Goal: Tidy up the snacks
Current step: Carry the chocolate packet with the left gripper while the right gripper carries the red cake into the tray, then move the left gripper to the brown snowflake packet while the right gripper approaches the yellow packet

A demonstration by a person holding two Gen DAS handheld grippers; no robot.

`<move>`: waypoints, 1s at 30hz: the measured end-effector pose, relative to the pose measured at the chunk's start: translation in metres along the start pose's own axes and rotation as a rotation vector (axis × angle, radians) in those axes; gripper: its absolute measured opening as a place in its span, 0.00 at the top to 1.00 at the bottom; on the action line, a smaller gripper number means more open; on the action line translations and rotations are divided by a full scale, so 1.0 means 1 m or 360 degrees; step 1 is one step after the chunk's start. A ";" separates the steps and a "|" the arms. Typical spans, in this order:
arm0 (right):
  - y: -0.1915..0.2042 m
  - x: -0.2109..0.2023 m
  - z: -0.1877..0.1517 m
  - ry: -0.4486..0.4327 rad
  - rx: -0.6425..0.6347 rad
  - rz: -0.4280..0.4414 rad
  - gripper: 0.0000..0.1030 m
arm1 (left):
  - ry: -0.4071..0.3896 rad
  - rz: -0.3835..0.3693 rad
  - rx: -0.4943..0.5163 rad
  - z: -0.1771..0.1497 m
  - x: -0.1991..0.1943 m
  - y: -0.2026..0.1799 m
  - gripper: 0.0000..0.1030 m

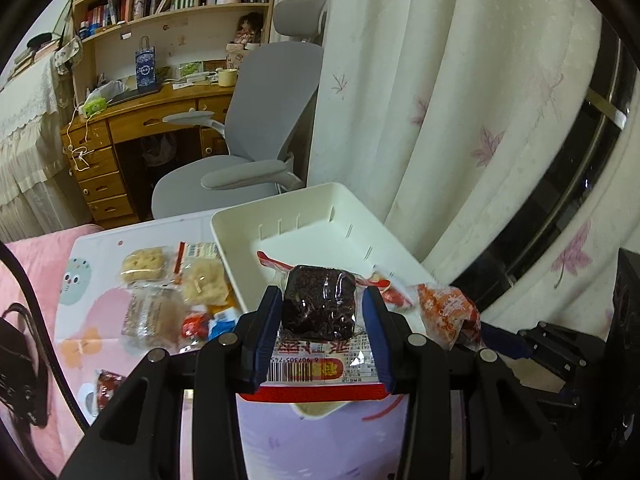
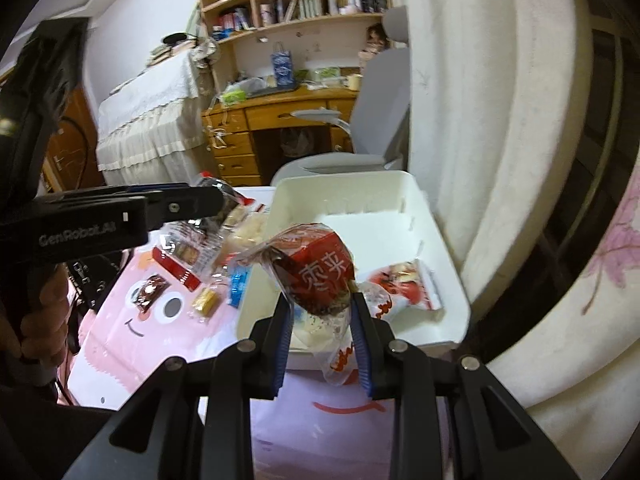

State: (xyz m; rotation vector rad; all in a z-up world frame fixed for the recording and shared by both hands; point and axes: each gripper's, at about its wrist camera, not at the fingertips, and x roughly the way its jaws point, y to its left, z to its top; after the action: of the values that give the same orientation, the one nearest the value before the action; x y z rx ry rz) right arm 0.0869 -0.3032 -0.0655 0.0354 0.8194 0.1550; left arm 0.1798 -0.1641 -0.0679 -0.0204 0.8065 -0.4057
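Observation:
A clear-wrapped dark brown cake [image 1: 319, 302] is pinched between the blue pads of my left gripper [image 1: 322, 300], held above the near edge of a white plastic bin [image 1: 280, 210]. My right gripper [image 2: 320, 300] is shut on a red-labelled snack packet [image 2: 316, 268], also lifted over the bin [image 2: 340, 186]. That packet shows at the right in the left wrist view as an orange-red wrapper [image 1: 446, 312]. One red-and-white packet [image 2: 404, 284] lies inside the bin. The left gripper [image 2: 216, 196] with its cake enters the right wrist view from the left.
Several wrapped snacks, among them pale biscuits [image 1: 142, 266] and a small brown sweet [image 2: 148, 290], lie on the cartoon-print cloth [image 2: 132, 332] left of the bin. A white leaf-print curtain [image 1: 440, 100] hangs right behind it. A grey office chair [image 1: 256, 128] and wooden desk [image 1: 132, 120] stand beyond.

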 end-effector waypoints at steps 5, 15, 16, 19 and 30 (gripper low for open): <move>-0.017 0.005 0.009 0.0045 0.0035 -0.0023 0.83 | 0.0005 -0.0047 -0.0090 0.004 0.014 -0.002 0.61; -0.027 0.020 0.018 0.0136 0.0102 0.0003 0.85 | 0.0070 -0.0079 -0.0171 0.000 0.021 0.000 0.33; -0.027 0.022 0.017 0.0147 0.0113 0.0010 0.85 | 0.0060 -0.0082 -0.0174 -0.001 0.019 0.001 0.33; -0.025 0.026 0.013 0.0183 0.0140 0.0023 0.85 | 0.0083 -0.0073 -0.0203 -0.003 0.016 0.007 0.29; -0.010 0.041 -0.015 0.0365 0.0307 0.0103 0.84 | 0.0235 -0.0033 -0.0324 -0.036 0.012 0.042 0.26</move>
State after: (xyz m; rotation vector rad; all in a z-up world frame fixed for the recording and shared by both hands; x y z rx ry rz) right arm 0.1047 -0.3073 -0.1065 0.2294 1.0607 0.1424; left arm 0.1762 -0.1248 -0.1080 -0.1904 0.9914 -0.3459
